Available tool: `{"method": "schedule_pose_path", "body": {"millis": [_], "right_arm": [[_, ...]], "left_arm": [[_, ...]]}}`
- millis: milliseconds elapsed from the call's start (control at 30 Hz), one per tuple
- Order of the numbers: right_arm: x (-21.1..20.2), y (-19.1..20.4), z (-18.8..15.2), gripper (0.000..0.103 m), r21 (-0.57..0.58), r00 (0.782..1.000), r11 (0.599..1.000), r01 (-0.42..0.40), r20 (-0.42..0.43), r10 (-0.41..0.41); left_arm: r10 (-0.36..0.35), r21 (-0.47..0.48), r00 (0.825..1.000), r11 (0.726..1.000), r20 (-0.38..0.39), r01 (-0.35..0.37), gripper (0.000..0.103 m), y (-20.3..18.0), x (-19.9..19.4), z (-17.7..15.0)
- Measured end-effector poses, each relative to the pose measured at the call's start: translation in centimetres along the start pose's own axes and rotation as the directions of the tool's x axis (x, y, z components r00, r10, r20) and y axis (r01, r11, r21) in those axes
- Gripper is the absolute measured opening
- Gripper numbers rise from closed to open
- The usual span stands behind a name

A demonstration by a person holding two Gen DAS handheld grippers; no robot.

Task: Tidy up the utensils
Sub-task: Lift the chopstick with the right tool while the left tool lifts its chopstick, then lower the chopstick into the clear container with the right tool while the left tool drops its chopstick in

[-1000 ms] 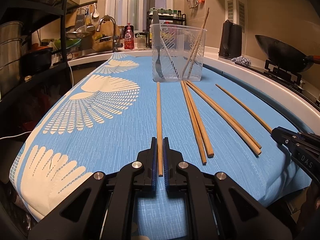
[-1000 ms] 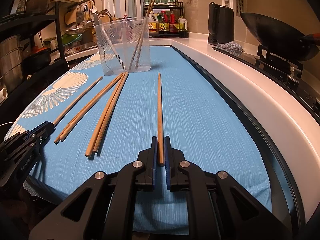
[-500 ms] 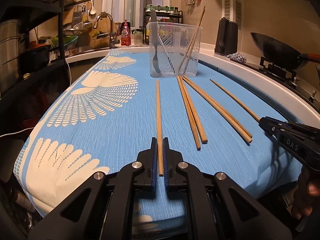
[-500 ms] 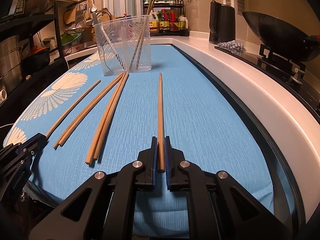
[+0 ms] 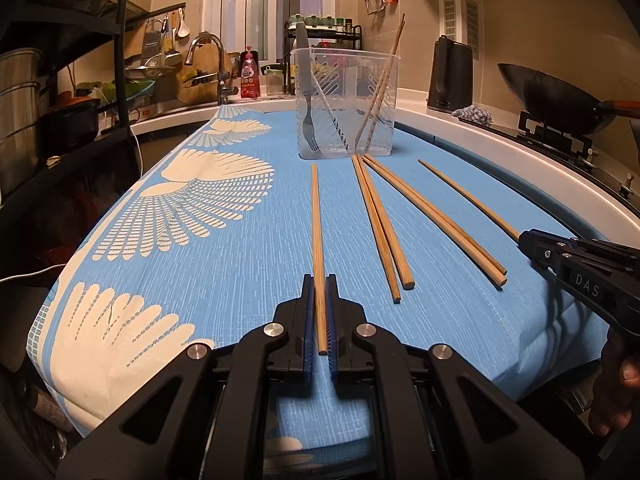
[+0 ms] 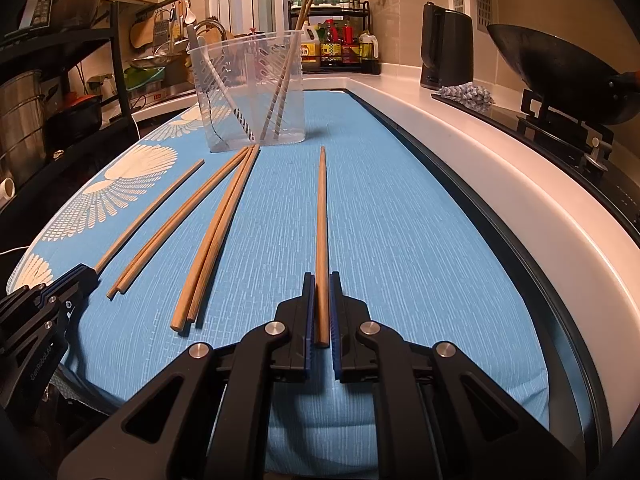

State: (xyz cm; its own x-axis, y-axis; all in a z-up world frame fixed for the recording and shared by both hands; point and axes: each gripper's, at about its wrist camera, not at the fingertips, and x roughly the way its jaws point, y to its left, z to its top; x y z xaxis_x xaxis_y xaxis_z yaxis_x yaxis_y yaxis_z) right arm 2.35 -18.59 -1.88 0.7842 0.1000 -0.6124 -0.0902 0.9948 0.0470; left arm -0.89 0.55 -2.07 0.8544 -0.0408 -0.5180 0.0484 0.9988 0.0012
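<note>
My left gripper [image 5: 319,280] is shut on the near end of a wooden chopstick [image 5: 317,216] that points toward a clear plastic utensil holder [image 5: 345,104]. My right gripper [image 6: 321,278] is shut on another chopstick [image 6: 321,208], the rightmost one. Between them two pairs of chopsticks [image 5: 380,220] [image 5: 436,216] lie on the blue cloth [image 5: 240,260]. The holder has a fork [image 5: 307,120] and two chopsticks [image 5: 380,84] standing in it. The right gripper shows at the right edge of the left wrist view [image 5: 524,240], and the left gripper shows at the left edge of the right wrist view [image 6: 86,276].
A white counter edge [image 6: 500,160] runs along the right, with a wok [image 6: 560,68] on a stove, a black kettle [image 6: 446,44] and a cloth [image 6: 466,92]. A sink tap [image 5: 208,64] and dark shelves [image 5: 60,80] stand at the left. The cloth's front edge hangs just below both grippers.
Both grippers have drawn back and risen a little, each with its chopstick still clamped. The loose pairs have not moved.
</note>
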Motion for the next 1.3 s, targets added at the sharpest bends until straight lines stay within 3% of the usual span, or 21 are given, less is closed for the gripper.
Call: {"method": "schedule_pose_path", "body": {"millis": [367,533,900,1300], "right_arm": [[0.2,-0.4,0.5,0.007,0.030,1.000,0.999,-0.014,-0.027,0.015],[-1.5,-0.3,1.5,0.007,0.008,1.000,1.000,-0.018,-0.020,0.019],[-7.1,0.3,7.4,0.007,-0.071,0.996,0.996,-0.056,0.071,0.061],[-8.2,-0.8,13.9,0.007,-0.086,0.984,0.993,-0.080,0.155,0.092]], "left_arm": [[-0.007,-0.006,1.000,1.000,-0.013,0.007,0.005,0.1,-0.1,0.5],[-0.015,0.016,0.999,1.000,0.034,0.014,0.005,0.5,-1.9,2.2],[-0.060,0.036,0.992,0.998,0.110,0.056,0.005,1.7,-5.3,7.4],[-0.096,-0.004,0.985,0.995,0.144,0.098,0.005,3.9,-4.6,14.4]]}}
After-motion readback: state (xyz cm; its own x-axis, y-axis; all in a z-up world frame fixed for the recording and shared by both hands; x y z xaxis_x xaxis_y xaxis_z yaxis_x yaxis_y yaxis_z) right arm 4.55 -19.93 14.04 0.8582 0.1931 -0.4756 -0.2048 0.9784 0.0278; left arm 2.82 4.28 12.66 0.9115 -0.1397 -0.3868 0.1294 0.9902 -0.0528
